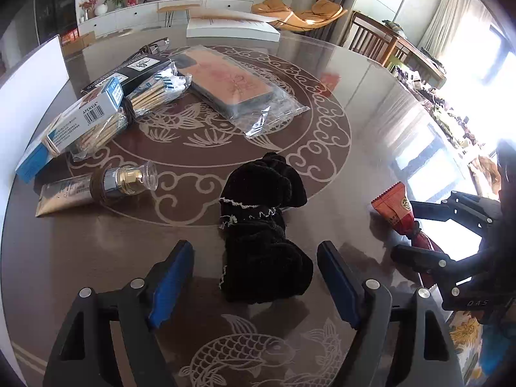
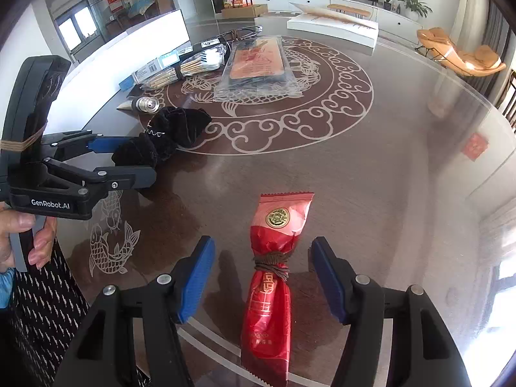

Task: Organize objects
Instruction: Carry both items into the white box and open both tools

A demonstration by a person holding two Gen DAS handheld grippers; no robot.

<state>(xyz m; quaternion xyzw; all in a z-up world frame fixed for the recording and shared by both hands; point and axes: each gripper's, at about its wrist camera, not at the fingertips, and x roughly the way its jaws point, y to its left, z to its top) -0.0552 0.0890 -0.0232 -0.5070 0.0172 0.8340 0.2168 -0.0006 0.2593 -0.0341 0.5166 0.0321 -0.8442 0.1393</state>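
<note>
Red packet (image 2: 271, 277) near end cut off | black pouch (image 1: 261, 235) contents hidden

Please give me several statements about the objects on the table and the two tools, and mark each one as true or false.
1. The black velvet pouch lies between the fingers of the left tool, whose pads do not press on it. True.
2. The red foil snack packet has a brown cord tied around its middle. True.
3. The right tool is clamped shut on the red packet. False: its jaws stand open, with gaps on both sides of the packet.
4. The small tube with the clear cap stands upright. False: it lies on its side on the brown patterned table.
5. The pouch and the packet touch each other. False: they lie apart.
</note>
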